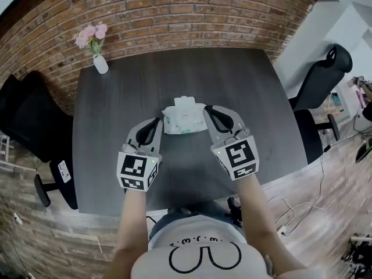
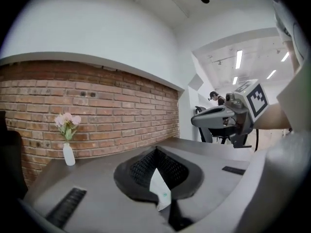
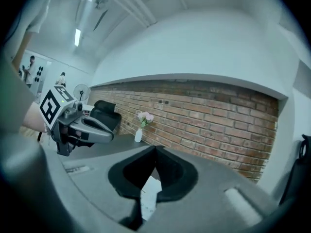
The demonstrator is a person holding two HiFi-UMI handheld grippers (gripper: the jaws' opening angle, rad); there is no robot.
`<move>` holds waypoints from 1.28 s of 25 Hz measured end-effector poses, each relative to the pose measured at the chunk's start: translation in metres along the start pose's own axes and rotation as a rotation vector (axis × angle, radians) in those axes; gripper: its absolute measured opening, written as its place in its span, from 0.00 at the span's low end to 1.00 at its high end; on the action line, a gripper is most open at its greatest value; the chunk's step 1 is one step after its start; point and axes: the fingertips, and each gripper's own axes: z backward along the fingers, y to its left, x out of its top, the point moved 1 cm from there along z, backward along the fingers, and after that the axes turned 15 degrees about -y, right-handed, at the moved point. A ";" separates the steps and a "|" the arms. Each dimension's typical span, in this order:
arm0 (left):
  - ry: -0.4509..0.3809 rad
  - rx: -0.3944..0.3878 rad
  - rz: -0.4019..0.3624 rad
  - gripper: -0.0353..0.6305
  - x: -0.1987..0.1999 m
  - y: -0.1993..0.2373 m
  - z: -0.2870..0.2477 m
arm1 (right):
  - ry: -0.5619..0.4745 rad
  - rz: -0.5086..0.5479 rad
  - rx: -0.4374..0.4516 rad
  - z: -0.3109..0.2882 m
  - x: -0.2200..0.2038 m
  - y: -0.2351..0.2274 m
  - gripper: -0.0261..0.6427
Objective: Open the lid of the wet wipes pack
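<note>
The wet wipes pack (image 1: 183, 120) is white with green print and lies at the middle of the dark grey table (image 1: 116, 115). A white flap (image 1: 186, 102) stands out at its far edge. My left gripper (image 1: 158, 121) hovers just left of the pack and my right gripper (image 1: 207, 110) just right of it, both above the table. In the left gripper view the left gripper (image 2: 156, 150) has its jaws shut tip to tip, with a sliver of the pack (image 2: 159, 188) showing through the hole below. The right gripper (image 3: 155, 149) is shut likewise, and the pack (image 3: 149, 197) shows under it.
A white vase of pink flowers (image 1: 99, 56) stands at the table's far left corner by the brick wall. A black office chair (image 1: 26, 118) stands left of the table and another (image 1: 325, 80) stands right of it. Cables lie on the floor (image 1: 302, 205) at the right.
</note>
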 end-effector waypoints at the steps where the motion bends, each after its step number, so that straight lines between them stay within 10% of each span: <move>1: -0.018 0.003 -0.014 0.05 0.009 -0.002 0.003 | -0.015 -0.006 -0.019 0.007 0.007 0.001 0.04; 16: -0.219 0.134 -0.145 0.05 0.107 -0.028 0.014 | -0.182 -0.012 -0.081 0.066 0.084 -0.025 0.04; 32: -0.260 0.152 -0.210 0.05 0.132 -0.051 0.014 | -0.228 -0.035 -0.067 0.083 0.094 -0.036 0.04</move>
